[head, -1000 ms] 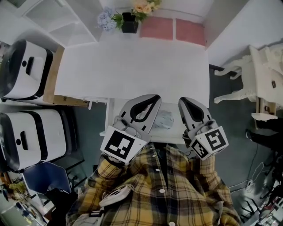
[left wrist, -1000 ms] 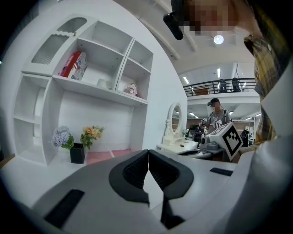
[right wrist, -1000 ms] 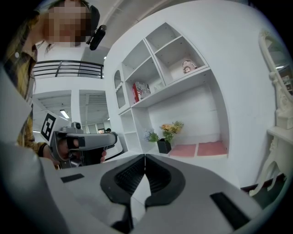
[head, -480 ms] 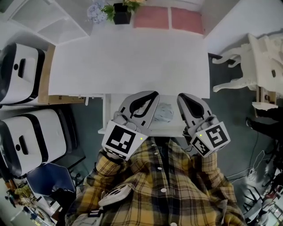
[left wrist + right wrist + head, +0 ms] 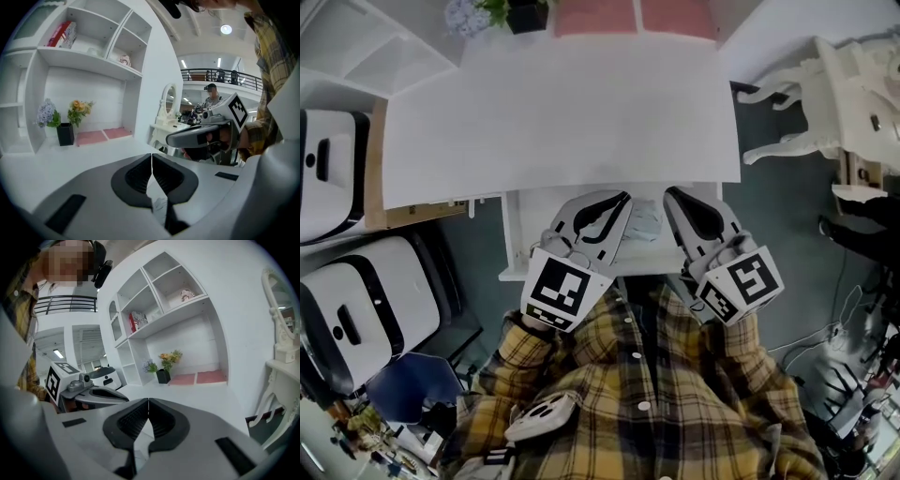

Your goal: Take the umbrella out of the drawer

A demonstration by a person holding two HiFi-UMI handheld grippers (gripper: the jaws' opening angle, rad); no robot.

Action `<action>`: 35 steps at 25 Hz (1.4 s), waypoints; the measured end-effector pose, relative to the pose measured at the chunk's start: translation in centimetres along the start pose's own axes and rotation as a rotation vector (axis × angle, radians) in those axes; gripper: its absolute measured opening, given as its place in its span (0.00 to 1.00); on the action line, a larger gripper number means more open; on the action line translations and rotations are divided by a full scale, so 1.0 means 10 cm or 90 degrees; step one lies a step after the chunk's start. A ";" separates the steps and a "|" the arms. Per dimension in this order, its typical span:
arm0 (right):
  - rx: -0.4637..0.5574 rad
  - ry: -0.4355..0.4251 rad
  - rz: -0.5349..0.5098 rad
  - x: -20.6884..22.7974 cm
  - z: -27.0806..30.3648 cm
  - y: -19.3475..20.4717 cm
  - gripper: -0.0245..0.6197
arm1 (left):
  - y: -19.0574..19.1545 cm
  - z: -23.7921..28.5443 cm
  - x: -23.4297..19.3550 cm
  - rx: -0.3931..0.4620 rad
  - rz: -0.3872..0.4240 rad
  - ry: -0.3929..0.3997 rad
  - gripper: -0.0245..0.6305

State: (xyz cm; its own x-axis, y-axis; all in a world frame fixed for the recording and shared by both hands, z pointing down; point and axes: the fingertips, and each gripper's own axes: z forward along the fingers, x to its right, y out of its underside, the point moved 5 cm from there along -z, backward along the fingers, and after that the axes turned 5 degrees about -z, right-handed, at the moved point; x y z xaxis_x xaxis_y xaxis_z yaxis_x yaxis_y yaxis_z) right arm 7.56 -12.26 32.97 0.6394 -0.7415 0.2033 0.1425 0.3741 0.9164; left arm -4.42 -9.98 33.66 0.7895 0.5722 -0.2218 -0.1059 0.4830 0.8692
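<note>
No legible text. The left gripper (image 5: 624,196) and right gripper (image 5: 668,191) carry square patterns only. Red box (image 5: 63,33) above them: print unreadable.

I am looking over matt plastic, smooth white board and soft cloth.
My left gripper (image 5: 624,197) and right gripper (image 5: 668,192) are showing matt grey plastic shells, their pads (image 5: 137,177) looking like ribbed black rubber; the desk top (image 5: 553,112) and drawer (image 5: 516,239) are looking smooth, white and faintly satin; the umbrella (image 5: 643,223) is showing crumpled pale grey cloth, and my shirt (image 5: 656,394) soft checked cloth.
</note>
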 end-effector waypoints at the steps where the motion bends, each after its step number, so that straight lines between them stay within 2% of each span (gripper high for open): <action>1: -0.003 0.002 0.003 0.00 -0.01 0.03 0.06 | 0.05 0.03 0.01 -0.009 -0.002 0.005 0.07; 8: -0.020 0.017 0.022 -0.02 -0.04 0.24 0.06 | 0.45 0.17 0.01 -0.072 -0.018 0.035 0.07; 22: -0.059 0.024 0.038 -0.16 -0.08 0.63 0.06 | 1.06 0.29 0.11 -0.177 0.001 0.081 0.08; 25: -0.067 0.028 0.047 -0.18 -0.09 0.71 0.06 | 1.19 0.31 0.13 -0.207 0.004 0.097 0.15; 31: -0.092 0.038 0.062 -0.17 -0.06 0.89 0.06 | 1.44 0.38 0.15 -0.267 0.046 0.119 0.23; 35: -0.098 0.035 0.063 -0.17 -0.05 0.95 0.06 | 1.60 0.46 0.15 -0.298 0.050 0.137 0.28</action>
State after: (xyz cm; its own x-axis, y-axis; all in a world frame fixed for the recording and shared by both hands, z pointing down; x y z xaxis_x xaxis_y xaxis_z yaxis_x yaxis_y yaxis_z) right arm 8.15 -7.17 41.13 0.6961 -0.6663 0.2673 0.1871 0.5279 0.8285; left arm -2.16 -4.51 49.26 0.6309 0.7187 -0.2923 -0.4582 0.6491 0.6072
